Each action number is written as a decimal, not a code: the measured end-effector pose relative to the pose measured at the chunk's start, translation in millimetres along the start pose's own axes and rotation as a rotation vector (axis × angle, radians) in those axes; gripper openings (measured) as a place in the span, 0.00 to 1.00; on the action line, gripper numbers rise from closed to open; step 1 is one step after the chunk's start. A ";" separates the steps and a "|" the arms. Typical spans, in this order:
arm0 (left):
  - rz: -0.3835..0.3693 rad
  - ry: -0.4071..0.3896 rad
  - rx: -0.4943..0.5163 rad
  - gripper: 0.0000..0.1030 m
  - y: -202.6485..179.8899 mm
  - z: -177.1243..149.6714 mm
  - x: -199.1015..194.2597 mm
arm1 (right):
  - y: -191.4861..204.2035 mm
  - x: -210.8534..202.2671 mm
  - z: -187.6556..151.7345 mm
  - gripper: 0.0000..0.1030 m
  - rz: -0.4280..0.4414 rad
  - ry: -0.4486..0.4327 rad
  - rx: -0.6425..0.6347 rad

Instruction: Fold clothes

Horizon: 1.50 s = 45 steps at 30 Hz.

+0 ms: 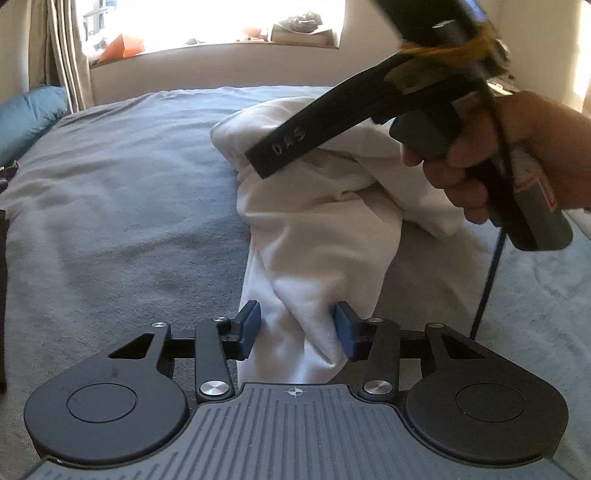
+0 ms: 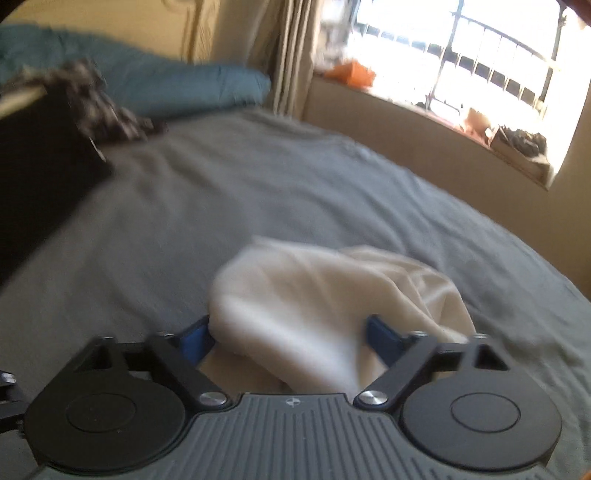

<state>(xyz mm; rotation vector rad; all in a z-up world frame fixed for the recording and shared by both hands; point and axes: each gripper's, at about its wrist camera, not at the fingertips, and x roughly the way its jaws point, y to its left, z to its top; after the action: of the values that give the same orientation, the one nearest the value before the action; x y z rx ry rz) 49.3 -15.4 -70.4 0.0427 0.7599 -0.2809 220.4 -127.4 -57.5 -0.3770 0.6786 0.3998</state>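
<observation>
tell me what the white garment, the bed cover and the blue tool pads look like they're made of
White garment: soft knit, likely cotton jersey, matte; it bunches in loose rounded folds.
Bed cover: grey fleece or brushed fabric, going by its fuzzy, mottled nap; hard to be sure.
Blue pads of the left tool: smooth, dull blocks, probably rubber or soft plastic.

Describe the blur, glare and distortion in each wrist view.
Left wrist view: mostly sharp on the white garment and left gripper; window blown out; the right gripper crossing above is smeared. Right wrist view: motion-blurred throughout, white garment soft-edged, window glaring; fisheye bends the bed edge.
</observation>
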 end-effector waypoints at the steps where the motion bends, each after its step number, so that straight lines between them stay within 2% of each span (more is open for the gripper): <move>1: 0.002 -0.001 0.007 0.44 -1.4 -0.9 0.0 | -0.9 -0.2 -0.9 0.70 0.002 0.007 0.008; 3: 0.005 0.002 0.025 0.43 -3.9 -1.7 1.1 | -5.1 -7.0 -3.5 0.55 0.008 -0.003 0.036; 5: 0.011 0.003 0.038 0.43 -6.8 -2.8 3.3 | -9.8 -14.4 -4.5 0.32 -0.003 -0.013 0.057; 6: 0.015 0.003 0.043 0.41 -8.7 -3.1 4.2 | -13.2 -17.7 -4.5 0.28 -0.012 -0.017 0.069; 8: 0.021 -0.001 0.051 0.37 -11.7 -3.8 4.5 | -23.3 -26.3 -5.3 0.13 -0.019 -0.028 0.119; 10: 0.023 -0.007 0.055 0.28 -13.4 -5.4 2.6 | -34.5 -36.8 -7.4 0.11 -0.023 -0.042 0.177; 13: 0.024 -0.029 0.047 0.18 -12.4 -5.8 -1.2 | -53.8 -57.8 -11.3 0.09 -0.036 -0.086 0.274; 16: 0.025 -0.046 0.019 0.12 -8.9 -3.0 -5.4 | -73.1 -91.1 -21.7 0.09 -0.071 -0.159 0.366; 19: 0.023 -0.075 -0.005 0.08 -6.5 0.1 -13.1 | -89.1 -124.6 -39.0 0.09 -0.104 -0.206 0.433; 25: -0.001 -0.108 -0.015 0.05 -8.0 0.6 -34.8 | -109.0 -187.8 -93.1 0.09 -0.122 -0.245 0.574; 29: 0.000 -0.086 -0.014 0.03 -5.7 -4.4 -34.7 | -110.9 -209.2 -147.6 0.09 -0.153 -0.172 0.640; 32: 0.002 -0.051 -0.018 0.03 -2.8 -8.7 -30.6 | -111.2 -203.0 -194.0 0.09 -0.164 -0.053 0.704; 36: -0.018 -0.014 -0.002 0.05 -1.0 -11.9 -28.4 | -111.2 -192.4 -231.8 0.09 -0.184 0.097 0.753; 39: -0.056 0.019 -0.003 0.07 4.5 -15.5 -28.1 | -119.1 -203.6 -242.5 0.12 -0.202 0.118 0.795; 43: -0.069 0.006 -0.007 0.25 11.0 -16.9 -40.3 | -138.6 -229.2 -250.7 0.31 -0.227 0.091 0.873; 45: -0.087 -0.035 -0.035 0.32 14.6 -16.6 -49.8 | -149.1 -238.5 -250.0 0.33 -0.245 0.066 0.898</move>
<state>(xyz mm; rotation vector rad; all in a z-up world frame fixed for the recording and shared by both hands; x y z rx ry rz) 7.6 12.7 -49.3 -0.0284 0.7325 -0.3505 -9.7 -424.9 -47.5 0.3810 0.7952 -0.1699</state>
